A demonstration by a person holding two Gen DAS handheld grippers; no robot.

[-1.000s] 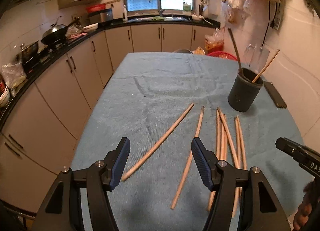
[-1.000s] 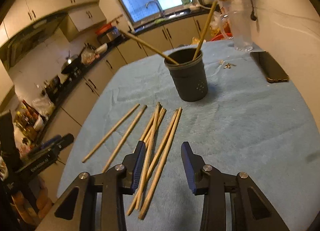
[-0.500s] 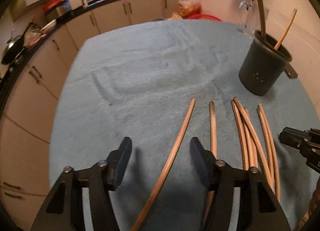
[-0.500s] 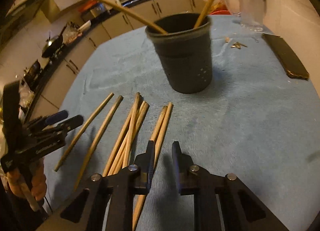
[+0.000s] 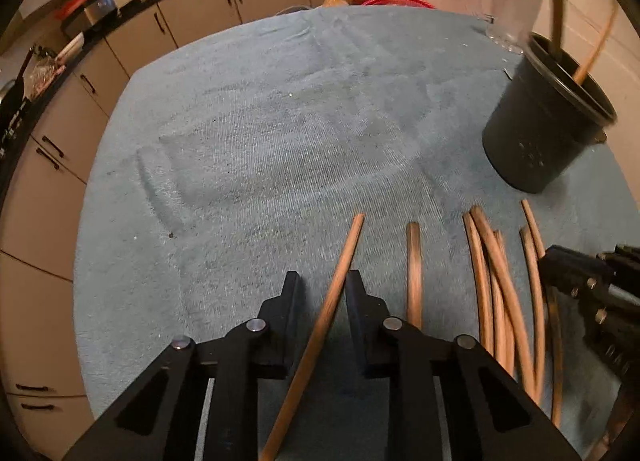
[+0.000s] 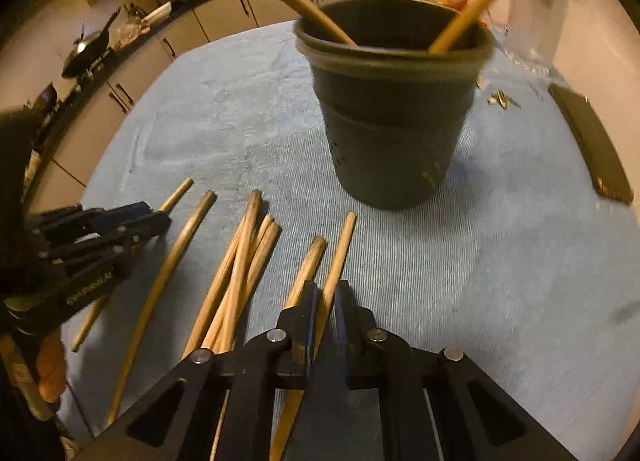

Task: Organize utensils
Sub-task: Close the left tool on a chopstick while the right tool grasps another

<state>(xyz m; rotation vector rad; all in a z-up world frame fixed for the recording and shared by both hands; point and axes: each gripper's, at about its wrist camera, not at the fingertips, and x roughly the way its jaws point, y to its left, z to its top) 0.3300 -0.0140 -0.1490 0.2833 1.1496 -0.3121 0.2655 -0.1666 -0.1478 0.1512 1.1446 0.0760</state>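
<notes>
Several wooden chopsticks lie on a blue towel [image 5: 280,133]. My left gripper [image 5: 322,285] straddles the leftmost chopstick [image 5: 340,265]; its jaws stand narrowly apart and do not clamp it. My right gripper [image 6: 323,293] is shut on the rightmost chopstick [image 6: 340,249], which still lies on the towel. A dark utensil cup [image 6: 396,117] with two chopsticks in it stands just beyond; it also shows in the left wrist view [image 5: 548,129]. A bundle of chopsticks [image 6: 240,273] lies between the grippers.
A glass mug [image 5: 512,9] stands behind the cup. A dark phone [image 6: 592,145] lies at the towel's right edge, by the wall. Small scraps [image 6: 500,99] lie near the cup. Kitchen cabinets run along the left and far sides.
Both grippers have dropped toward the towel and moved forward. The left jaws have narrowed around the leftmost chopstick; the right jaws have shut on the rightmost one.
</notes>
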